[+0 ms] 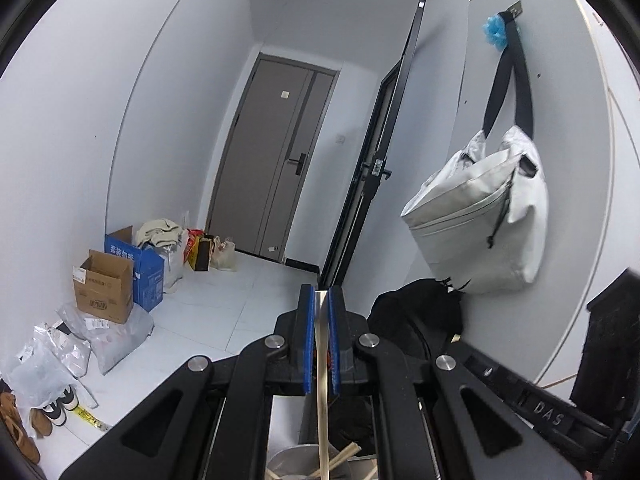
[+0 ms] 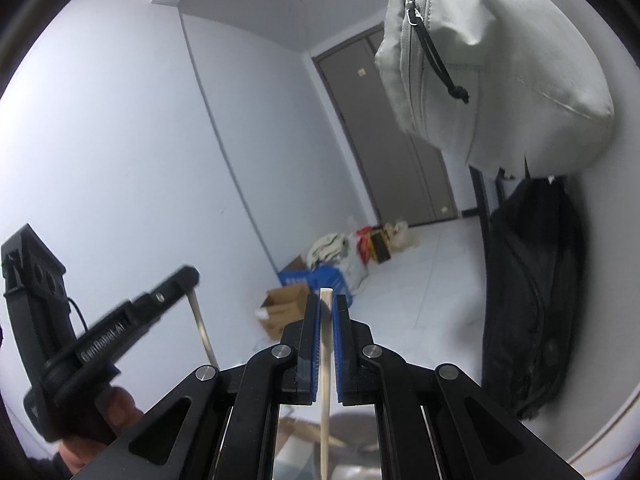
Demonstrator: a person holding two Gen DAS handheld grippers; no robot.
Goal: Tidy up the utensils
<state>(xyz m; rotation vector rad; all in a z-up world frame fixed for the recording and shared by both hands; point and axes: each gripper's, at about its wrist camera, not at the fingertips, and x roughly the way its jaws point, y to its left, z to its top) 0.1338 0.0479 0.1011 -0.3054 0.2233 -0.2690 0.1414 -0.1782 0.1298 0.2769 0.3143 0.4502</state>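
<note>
Each of your grippers has its blue pads clamped on a pale chopstick above a metal pot.

Left wrist view: your left gripper (image 1: 319,300) sits at lower centre, jaws pinched on a chopstick (image 1: 322,380) that runs down the frame into the metal pot (image 1: 296,462) at the bottom edge, where more chopsticks (image 1: 344,456) lean. A grey bag (image 1: 480,216) hangs at the right; cardboard boxes (image 1: 108,284) stand at the lower left. Right wrist view: your right gripper (image 2: 327,304) at lower centre grips a second chopstick (image 2: 325,380), its tip poking just past the pads and its lower end dropping toward the blurred pot (image 2: 352,432). Your left gripper (image 2: 176,280) shows at the left edge, holding its stick (image 2: 202,328).
</note>
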